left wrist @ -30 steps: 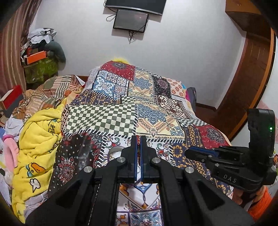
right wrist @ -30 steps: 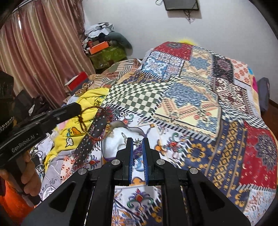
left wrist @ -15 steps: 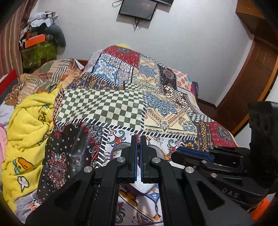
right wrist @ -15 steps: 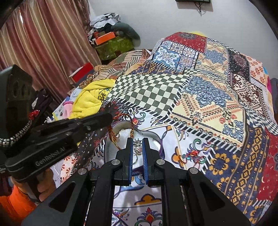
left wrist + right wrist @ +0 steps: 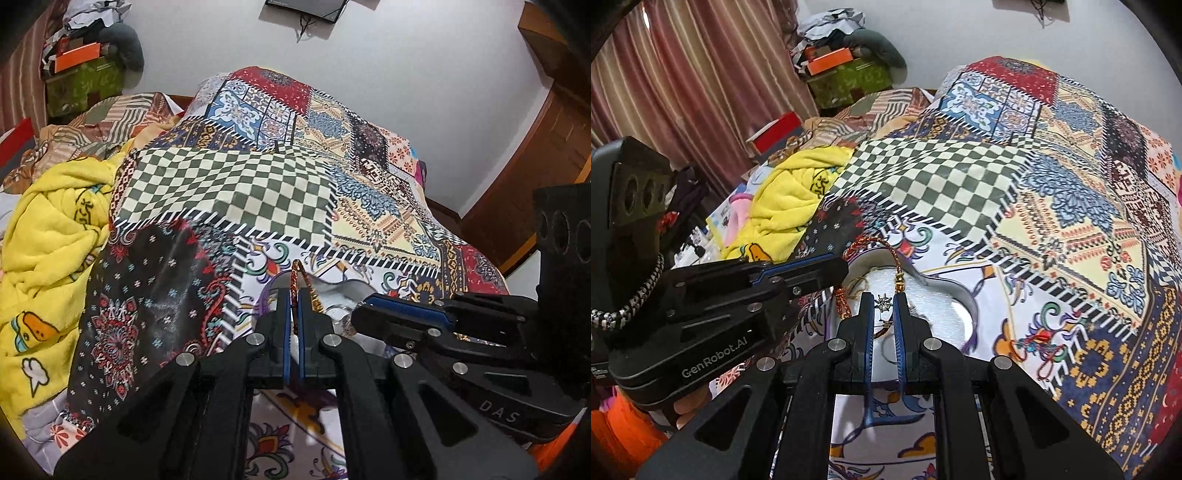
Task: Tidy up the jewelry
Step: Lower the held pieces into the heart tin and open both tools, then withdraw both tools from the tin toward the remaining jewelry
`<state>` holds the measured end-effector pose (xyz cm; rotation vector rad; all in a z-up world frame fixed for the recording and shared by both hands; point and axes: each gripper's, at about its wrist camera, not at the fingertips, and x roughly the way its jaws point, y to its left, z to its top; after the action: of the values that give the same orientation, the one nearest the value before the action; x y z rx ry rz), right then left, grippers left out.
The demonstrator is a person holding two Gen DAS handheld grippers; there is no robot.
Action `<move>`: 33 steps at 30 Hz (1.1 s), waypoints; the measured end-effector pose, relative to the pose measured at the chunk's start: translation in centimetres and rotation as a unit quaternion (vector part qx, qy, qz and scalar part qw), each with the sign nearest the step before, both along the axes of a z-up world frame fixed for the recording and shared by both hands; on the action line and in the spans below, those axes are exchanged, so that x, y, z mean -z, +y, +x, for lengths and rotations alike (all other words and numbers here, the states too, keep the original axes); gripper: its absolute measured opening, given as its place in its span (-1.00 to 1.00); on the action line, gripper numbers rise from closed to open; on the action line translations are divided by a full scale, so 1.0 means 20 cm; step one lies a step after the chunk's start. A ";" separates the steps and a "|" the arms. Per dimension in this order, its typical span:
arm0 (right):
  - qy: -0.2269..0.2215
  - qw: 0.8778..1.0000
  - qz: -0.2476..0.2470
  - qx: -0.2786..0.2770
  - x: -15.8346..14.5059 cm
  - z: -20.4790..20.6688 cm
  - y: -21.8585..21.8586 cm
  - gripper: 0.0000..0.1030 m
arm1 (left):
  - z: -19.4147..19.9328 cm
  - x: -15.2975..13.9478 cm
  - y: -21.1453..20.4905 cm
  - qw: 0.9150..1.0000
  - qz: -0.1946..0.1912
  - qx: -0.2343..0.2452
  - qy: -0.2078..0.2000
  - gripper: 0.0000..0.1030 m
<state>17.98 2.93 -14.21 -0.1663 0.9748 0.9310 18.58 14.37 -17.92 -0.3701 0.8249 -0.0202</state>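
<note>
The step in hand seems to be the placing of a piece of jewelry into its box. The left gripper [image 5: 294,295] is pressed together on a red and gold cord [image 5: 293,280], which comes out as a loop above its tips. In the right wrist view the same cord [image 5: 886,245] hangs from the left gripper [image 5: 827,269] and bends over the far rim of a heart-shaped box [image 5: 964,299]. One end, with gold beads, hangs down inside the box, and the other end, a small tassel, hangs at the left rim.

The box lies open on the patterned bedspread [image 5: 1052,206], and it has a white padded lining. The right gripper [image 5: 884,306] is just above this lining. Its fingers stand almost closed, with only a narrow gap. A small silver star-shaped ornament [image 5: 883,304] shows in this gap; I cannot tell surely if the pads pinch it or if it only lies on the lining behind them, because the view there is small and a little blurred.

To my judgement, the next move calls for lowering the cord fully inside the rim before the left gripper lets it go, so that no part stays hanging over the edge. The cord is soft and will fold where it falls. The right gripper should keep away from the beads, because the two tools are very near to each other above the box.
</note>
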 end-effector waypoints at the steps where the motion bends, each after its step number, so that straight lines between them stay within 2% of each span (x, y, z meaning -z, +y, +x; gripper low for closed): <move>1: -0.001 1.000 -0.002 -0.003 0.00 0.00 0.01 -0.82 | -0.01 0.00 0.01 1.000 0.003 -0.002 0.001 -0.99; 9: 0.006 1.000 -0.018 -0.013 0.05 0.00 0.07 -0.82 | -0.06 -0.02 0.00 0.999 0.039 0.005 0.006 -0.94; 12: 0.007 1.000 -0.022 -0.014 0.05 0.00 0.08 -0.82 | -0.07 -0.03 -0.02 0.998 0.063 0.006 0.006 -0.80; 16: 0.010 0.999 -0.030 -0.014 0.04 -0.01 0.06 -0.81 | -0.08 -0.04 -0.01 0.998 0.069 0.003 0.007 -0.53; 18: 0.011 0.999 -0.030 -0.010 0.03 -0.01 0.05 -0.74 | -0.09 -0.05 -0.01 0.997 0.071 -0.002 0.006 -0.46; 20: 0.007 1.000 -0.024 -0.005 0.01 -0.02 0.03 -0.59 | -0.10 -0.07 0.00 0.997 0.072 -0.005 0.005 -0.45; 30: -0.046 0.998 -0.019 0.035 -0.18 -0.08 -0.18 -0.58 | -0.20 -0.21 0.00 0.996 0.092 -0.018 -0.015 -0.44; 33: -0.062 0.996 -0.021 0.055 -0.24 -0.11 -0.28 -0.58 | -0.24 -0.24 -0.03 0.995 0.097 -0.015 -0.020 -0.36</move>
<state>15.81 -2.72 -9.47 -0.2011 0.8805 0.7905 13.80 13.74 -13.07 -0.1978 0.7740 0.0809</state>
